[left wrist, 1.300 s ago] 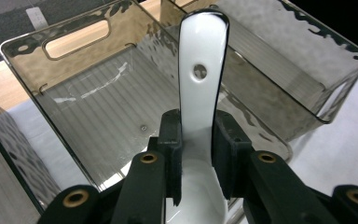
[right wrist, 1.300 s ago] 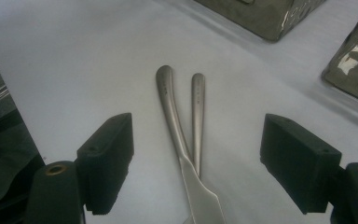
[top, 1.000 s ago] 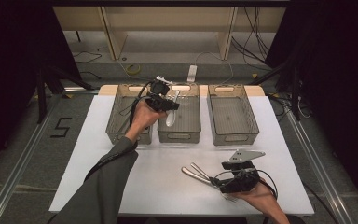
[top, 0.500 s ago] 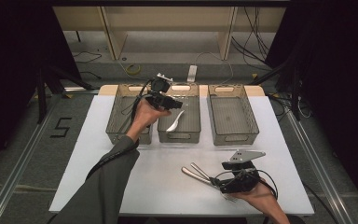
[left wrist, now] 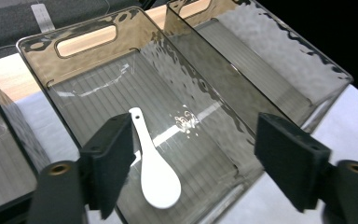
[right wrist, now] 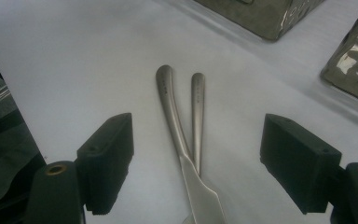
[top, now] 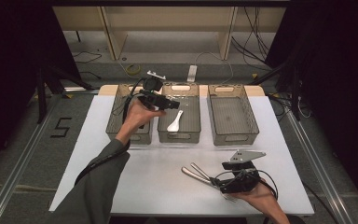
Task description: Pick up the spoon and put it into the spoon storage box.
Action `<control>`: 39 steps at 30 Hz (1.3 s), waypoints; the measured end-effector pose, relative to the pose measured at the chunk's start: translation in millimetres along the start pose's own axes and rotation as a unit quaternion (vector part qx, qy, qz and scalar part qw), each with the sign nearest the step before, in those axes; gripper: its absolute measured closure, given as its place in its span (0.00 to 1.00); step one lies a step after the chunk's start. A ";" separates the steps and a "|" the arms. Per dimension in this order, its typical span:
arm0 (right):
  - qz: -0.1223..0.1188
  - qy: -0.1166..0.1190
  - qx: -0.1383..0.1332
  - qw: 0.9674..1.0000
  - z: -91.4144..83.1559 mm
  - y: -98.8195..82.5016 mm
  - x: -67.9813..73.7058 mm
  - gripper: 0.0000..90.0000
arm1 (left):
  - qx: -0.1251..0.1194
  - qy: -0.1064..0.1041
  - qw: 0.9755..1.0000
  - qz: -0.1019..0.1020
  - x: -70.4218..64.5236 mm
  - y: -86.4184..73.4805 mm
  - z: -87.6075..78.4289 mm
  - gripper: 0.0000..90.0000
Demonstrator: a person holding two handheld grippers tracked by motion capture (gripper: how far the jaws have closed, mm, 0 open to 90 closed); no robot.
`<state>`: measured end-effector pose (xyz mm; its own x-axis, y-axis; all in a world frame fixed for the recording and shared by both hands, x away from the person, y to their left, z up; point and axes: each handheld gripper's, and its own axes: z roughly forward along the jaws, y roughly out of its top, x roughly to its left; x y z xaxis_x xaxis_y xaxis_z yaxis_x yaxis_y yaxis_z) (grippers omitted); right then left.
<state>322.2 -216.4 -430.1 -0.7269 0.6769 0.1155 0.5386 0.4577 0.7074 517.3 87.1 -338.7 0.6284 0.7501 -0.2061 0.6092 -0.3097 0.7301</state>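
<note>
the white spoon point(left wrist: 153, 169) lay in the middle bin point(top: 192, 99) by the worktop's far edge. the left gripper point(top: 171, 104), jaws just opened, empty, should lift clear; the right gripper point(right wrist: 198, 172), spread, should close squarely on the metal cutlery point(right wrist: 185, 135).

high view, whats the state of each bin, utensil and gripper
Left gripper: open, holding nothing; jaws have just been opening.
Right gripper: open, around the metal handles.
White ceramic spoon: lying flat in the middle bin.
Middle smoky clear plastic bin: holds the spoon.
Right smoky clear bin: empty.
Two metal utensils: crossed on the table.
</note>
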 end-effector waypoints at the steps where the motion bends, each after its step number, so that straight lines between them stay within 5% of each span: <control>1: 0.001 0.000 0.000 1.000 -0.1 0.0 0.1 0.30 | -0.001 0.001 1.000 0.005 -1.3 -2.1 -3.7 0.28; 17: -0.001 0.003 0.008 1.000 1.7 0.0 1.6 0.31 | -0.034 -0.012 0.999 0.026 -20.5 -56.9 -39.2 0.23; 26: -0.006 0.005 0.010 1.000 3.2 0.6 2.6 0.33 | -0.040 -0.007 0.999 0.034 -16.7 -91.3 -44.2 0.22; 39: -0.028 0.007 0.035 0.999 11.9 8.4 5.3 0.35 | -0.071 -0.028 0.997 0.026 -13.6 -138.0 -56.2 0.20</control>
<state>327.9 -202.2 -431.8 -0.7618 0.6419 0.0877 0.5255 0.5330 0.6632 397.4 152.5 -400.0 0.6857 0.7002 -0.1988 0.5030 -0.2585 0.8247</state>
